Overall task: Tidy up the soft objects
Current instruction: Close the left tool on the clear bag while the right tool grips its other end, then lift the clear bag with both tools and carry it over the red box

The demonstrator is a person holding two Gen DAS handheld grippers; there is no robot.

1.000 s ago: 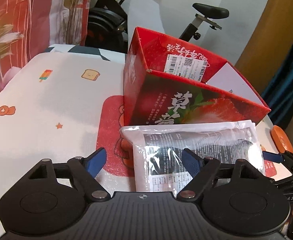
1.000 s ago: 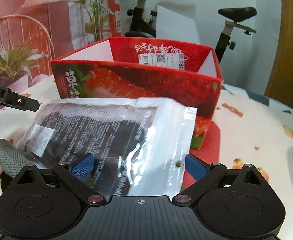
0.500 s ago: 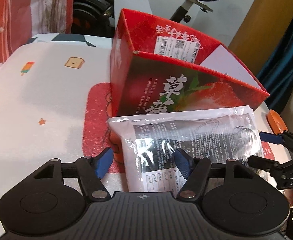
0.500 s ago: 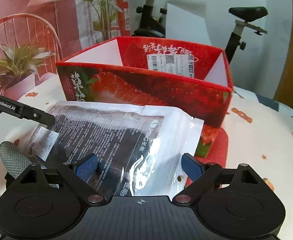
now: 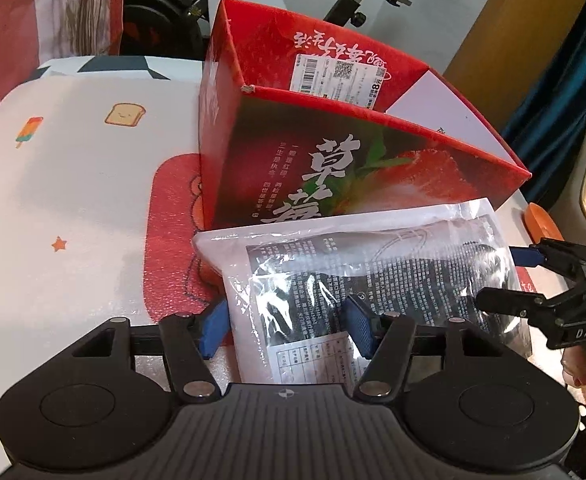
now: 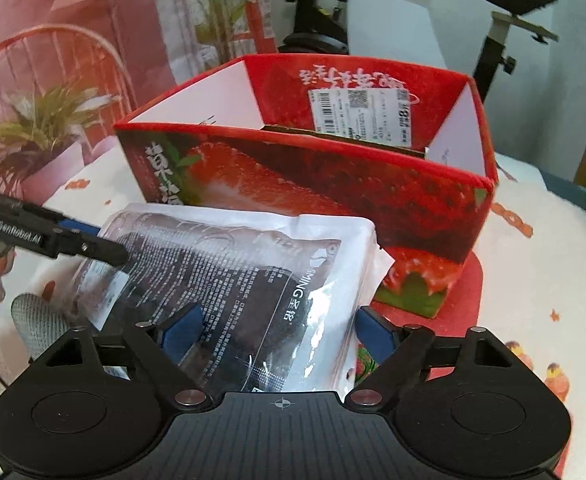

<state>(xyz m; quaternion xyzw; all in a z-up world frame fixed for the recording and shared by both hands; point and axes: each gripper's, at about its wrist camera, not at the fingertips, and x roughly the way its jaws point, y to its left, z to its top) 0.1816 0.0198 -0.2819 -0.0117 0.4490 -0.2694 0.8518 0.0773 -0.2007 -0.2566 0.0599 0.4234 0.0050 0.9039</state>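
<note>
plastic pouch: lay on the table against the red box, dark soft item inside.
your left gripper: jaws had just been closing, one pad over the pouch, one beside its edge, not yet pinching.
your right gripper: likewise closing around the other end (still loose).
risk: slick film could slip or crumple if you lifted unevenly.

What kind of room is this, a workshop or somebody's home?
Most likely a room in someone's home. An exercise bike stands behind the table, which wears a cartoon-printed cover with toast and ice-lolly pictures, and a potted plant sits off to one side. A strawberry carton serves as the storage box.
</note>
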